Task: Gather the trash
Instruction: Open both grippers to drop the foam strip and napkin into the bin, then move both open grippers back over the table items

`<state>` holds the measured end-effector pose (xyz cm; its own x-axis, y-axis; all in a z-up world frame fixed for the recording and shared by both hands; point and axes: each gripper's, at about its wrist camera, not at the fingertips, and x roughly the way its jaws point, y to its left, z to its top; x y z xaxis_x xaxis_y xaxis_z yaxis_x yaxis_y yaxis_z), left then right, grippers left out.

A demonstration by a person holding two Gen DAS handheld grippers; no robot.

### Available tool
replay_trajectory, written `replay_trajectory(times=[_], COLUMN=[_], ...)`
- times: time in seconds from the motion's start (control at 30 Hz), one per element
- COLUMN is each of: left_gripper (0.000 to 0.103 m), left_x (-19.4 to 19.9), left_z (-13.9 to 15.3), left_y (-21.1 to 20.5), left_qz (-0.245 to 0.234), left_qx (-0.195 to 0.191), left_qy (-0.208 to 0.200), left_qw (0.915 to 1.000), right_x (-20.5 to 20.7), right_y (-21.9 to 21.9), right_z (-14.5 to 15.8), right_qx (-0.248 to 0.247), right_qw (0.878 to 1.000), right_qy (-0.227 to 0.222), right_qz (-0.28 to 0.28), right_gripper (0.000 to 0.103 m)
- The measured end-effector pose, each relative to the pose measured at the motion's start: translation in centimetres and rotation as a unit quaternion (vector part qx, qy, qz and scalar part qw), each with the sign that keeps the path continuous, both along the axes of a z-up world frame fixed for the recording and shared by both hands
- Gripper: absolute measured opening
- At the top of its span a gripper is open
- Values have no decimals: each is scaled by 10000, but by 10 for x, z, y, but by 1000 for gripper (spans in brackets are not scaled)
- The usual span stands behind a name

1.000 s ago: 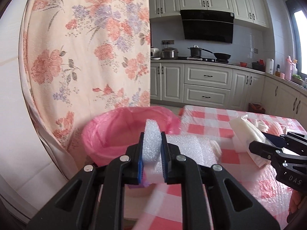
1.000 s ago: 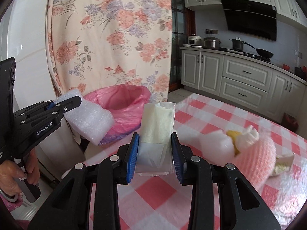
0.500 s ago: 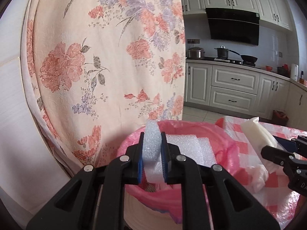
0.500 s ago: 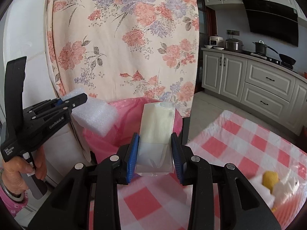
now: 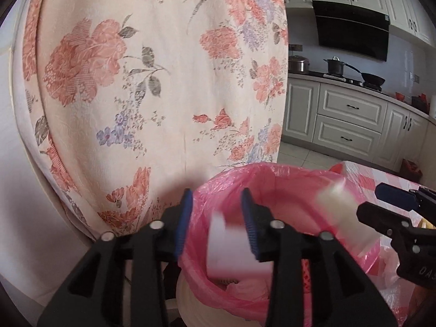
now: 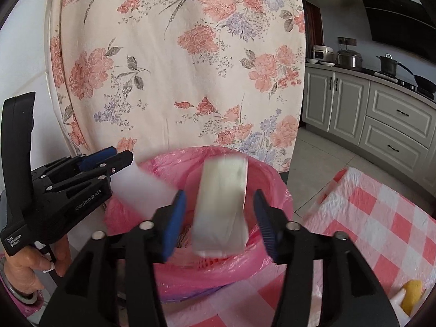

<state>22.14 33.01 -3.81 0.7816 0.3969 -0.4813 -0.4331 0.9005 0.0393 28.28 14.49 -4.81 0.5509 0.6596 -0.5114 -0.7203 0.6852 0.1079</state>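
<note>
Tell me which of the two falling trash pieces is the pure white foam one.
The white foam block, between the left tool's just-opened jaws over the pink-lined bin. The other, between the right tool's jaws, is a cream, translucent packet.

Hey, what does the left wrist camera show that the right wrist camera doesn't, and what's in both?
Only the left wrist view looks along the left tongs, whose jaws have just been opening, the white foam block loose between them.

Only the right wrist view shows the hand on the left handle and the yellow scrap on the checked tablecloth.

Both show the pink-lined bin, the pale packet dropping from the just-opened right tongs, and the floral curtain.
</note>
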Motion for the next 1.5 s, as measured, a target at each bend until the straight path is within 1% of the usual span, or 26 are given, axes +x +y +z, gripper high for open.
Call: replay_trajectory(times=[0.07, 0.1, 0.17, 0.2, 0.23, 0.3, 0.37, 0.5, 0.53, 0.6, 0.73, 0.8, 0.93, 1.1, 1.23, 1.3, 1.33, 1.5], left_gripper=[45, 48, 57, 64, 68, 82, 89, 98, 98, 98, 98, 98, 98, 98, 98, 98, 98, 98], left_x=[-2, -4, -10, -13, -17, -24, -32, -45, -47, -53, -61, -63, -70, -75, -78, -77, -77, -73], left_z=[-1, -2, -3, -3, -3, -2, -2, 1, 1, 3, 5, 6, 5, -2, -12, -19, -22, -35], left_y=[3, 3, 2, 1, 0, -2, -6, -19, -23, -32, -53, -64, -92, -123, -150, -165, -172, -216], left_qz=[50, 70, 121, 167, 242, 367, 432, 441, 417, 312, 93, -43, -345, -703, -984, -1176, -1271, -1588], left_qx=[9, 16, 43, 60, 60, 8, -49, -103, -129, -185, -207, -203, -189, -288, -442, -565, -568, -295], left_qy=[5, 4, -23, -38, -60, -117, -163, -207, -224, -252, -288, -300, -301, -250, -284, -266, -266, -254], left_qw=[10000, 10000, 9999, 9998, 9997, 9993, 9989, 9988, 9988, 9990, 9993, 9993, 9988, 9968, 9938, 9911, 9899, 9865], right_x=[0, -1, -4, -7, -11, -18, -27, -45, -51, -61, -78, -86, -99, -119, -133, -138, -139, -145], right_y=[-3, -5, -11, -15, -19, -28, -39, -59, -65, -76, -99, -112, -140, -172, -200, -216, -224, -262], right_z=[-2, -3, -3, -4, -3, -3, -2, -2, -2, -2, -3, -3, -5, -8, -14, -22, -26, -43], right_qx=[15, 36, 60, 54, 51, 68, 75, 19, -6, -13, -25, -14, 69, 43, 35, 7, 4, -47], right_qw=[10000, 10000, 9999, 9999, 9999, 9998, 9996, 9990, 9987, 9979, 9963, 9952, 9920, 9863, 9793, 9758, 9745, 9638], right_qy=[28, 34, 40, 35, 17, 5, -17, -156, -183, -259, -340, -364, -353, -504, -653, -590, -522, -301], right_qz=[-35, -48, -71, -89, -118, -189, -277, -430, -483, -588, -785, -903, -1214, -1573, -1916, -2104, -2180, -2650], right_gripper=[53, 55, 55, 55, 55, 55, 56, 62, 64, 73, 75, 78, 80, 81, 83, 83, 83, 83])
